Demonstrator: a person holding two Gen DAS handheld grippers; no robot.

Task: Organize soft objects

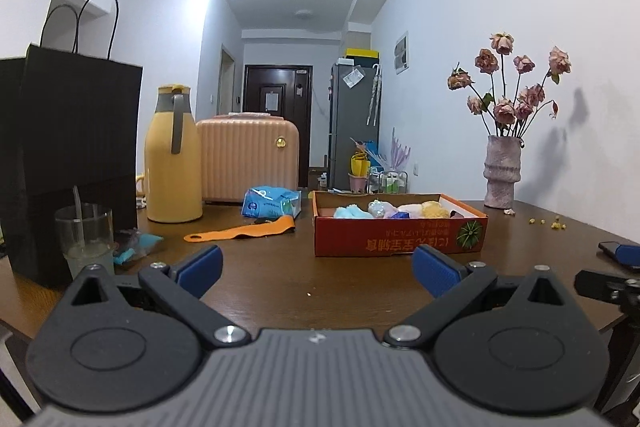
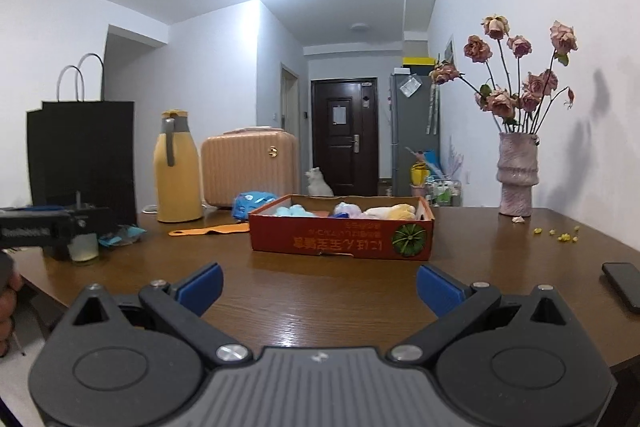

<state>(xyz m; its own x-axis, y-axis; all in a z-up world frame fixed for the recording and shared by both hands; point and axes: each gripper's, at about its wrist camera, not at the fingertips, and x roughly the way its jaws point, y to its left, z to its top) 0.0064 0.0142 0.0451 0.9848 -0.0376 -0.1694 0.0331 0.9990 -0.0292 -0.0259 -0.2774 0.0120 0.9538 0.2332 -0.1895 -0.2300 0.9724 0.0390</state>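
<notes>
Hovering both grippers over the worktop (image 2: pixel 320 291), jaws apart, empty.
The left gripper (image 1: pixel 318 269) and right gripper (image 2: pixel 319 285) are facing the mid-frame red box (image 2: pixel 342 239), seemingly lining up on its soft toys (image 2: pixel 392 211).

A shallow red box (image 2: pixel 340 241) is sitting flat on the brown surface (image 2: pixel 320 287), its printed front wall facing the cameras upside down. Soft objects are lying inside, side by side: a light blue one (image 2: pixel 294 211) at left, a pale purple one (image 2: pixel 346 209) mid-box, a yellow one (image 2: pixel 400 213) at right.
</notes>
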